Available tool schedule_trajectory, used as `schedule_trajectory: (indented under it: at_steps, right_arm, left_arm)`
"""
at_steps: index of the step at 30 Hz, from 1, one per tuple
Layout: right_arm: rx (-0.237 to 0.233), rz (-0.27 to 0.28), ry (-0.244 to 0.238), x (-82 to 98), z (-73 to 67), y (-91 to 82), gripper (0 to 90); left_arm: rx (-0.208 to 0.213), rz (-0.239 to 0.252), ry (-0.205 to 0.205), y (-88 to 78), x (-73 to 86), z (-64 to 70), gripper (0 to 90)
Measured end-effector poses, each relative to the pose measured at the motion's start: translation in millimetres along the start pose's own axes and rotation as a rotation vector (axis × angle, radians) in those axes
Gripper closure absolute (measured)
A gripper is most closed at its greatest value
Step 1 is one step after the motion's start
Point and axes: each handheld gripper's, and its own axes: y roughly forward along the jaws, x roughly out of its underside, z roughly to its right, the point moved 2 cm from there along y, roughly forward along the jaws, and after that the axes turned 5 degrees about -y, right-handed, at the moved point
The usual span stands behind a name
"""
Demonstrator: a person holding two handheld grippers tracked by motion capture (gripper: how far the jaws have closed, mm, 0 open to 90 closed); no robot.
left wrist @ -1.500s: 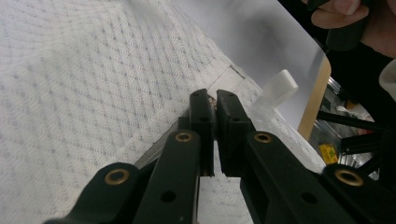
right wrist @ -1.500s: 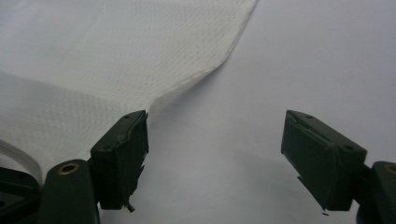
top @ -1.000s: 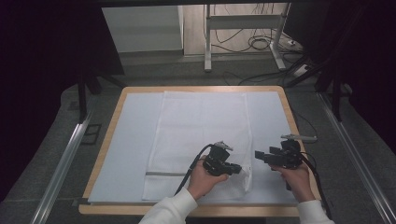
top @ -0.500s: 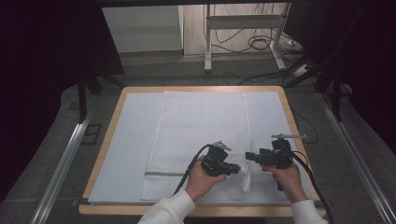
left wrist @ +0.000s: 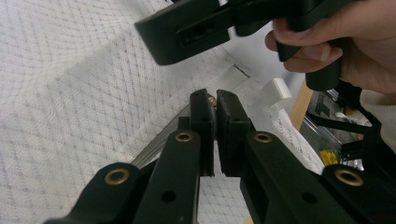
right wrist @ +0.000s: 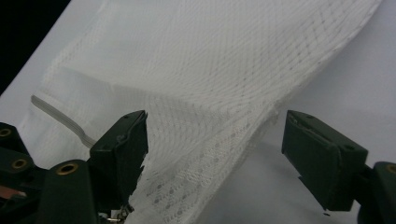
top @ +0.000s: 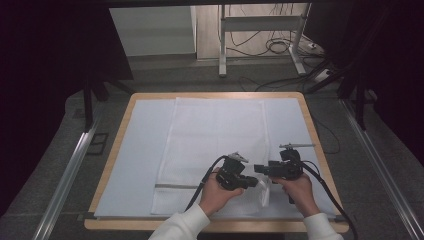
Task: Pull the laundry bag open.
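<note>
Mesh bag: a white netted laundry bag lying flat on the pale sheet of the wooden-edged table, in the middle of the high view. Its long axis runs from the bottom of that frame up toward the top, with the zipper crossing it near the bottom end.

Left gripper: my jaws are pressed together on something small and metallic at the bag's lower right corner. I take it for the zipper pull, though the left gripper view gives me little more than a glint between the pads (the rest is hidden by my own jaws).

Right gripper: jaws apart, and they have just been closing a little. In the right gripper view the raised mesh edge hangs between them, touching neither pad.

Which hand is nearer: both sit at the same corner, lower right of centre in the high view. My right gripper is just beside the left, pointing toward frame left at the lifted fabric.

Relation the next move turns on: the mesh edge lies straight ahead of my right jaws, slanting from lower left to upper right in that view, so closing squarely across it should catch it.

Risk: I judge the netting could slip out if I close too near its hem.
</note>
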Motion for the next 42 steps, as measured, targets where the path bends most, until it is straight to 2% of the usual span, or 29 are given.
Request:
schedule_trajectory:
  at_steps: [5, 8, 12, 18, 22, 36, 42]
  right_arm:
    - [-0.006, -0.018, -0.003, 1.7, -0.1, 5.1, 28.8]
    - [-0.013, -0.025, -0.023, 3.7, -2.0, 8.3, 35.6]
    - [-0.019, -0.061, -0.045, 7.1, -2.9, 13.6, 45.7]
    - [-0.042, -0.076, -0.090, 9.9, -4.5, 17.1, 73.1]
    - [-0.059, -0.077, -0.106, 10.2, -5.5, 16.1, 86.1]
    - [-0.056, -0.042, -0.133, 9.7, -6.7, 10.7, 87.8]
    - [-0.060, -0.042, -0.129, 11.1, -6.3, 9.9, 87.9]
  left_arm:
    - [-0.006, -0.002, 0.005, 2.7, 0.7, 1.0, 86.7]
    - [-0.009, -0.003, 0.007, 3.9, 0.7, 1.8, 86.7]
    - [-0.009, -0.007, 0.003, 5.5, 0.2, 0.8, 86.7]
    - [-0.013, -0.019, 0.003, 9.7, 0.2, 0.4, 86.7]
    - [-0.011, -0.022, -0.004, 11.2, 0.4, -1.9, 86.6]
    - [0.000, -0.036, -0.041, 18.9, 4.9, -10.1, 86.8]
    - [-0.001, -0.039, -0.046, 20.7, 6.7, -13.3, 86.8]
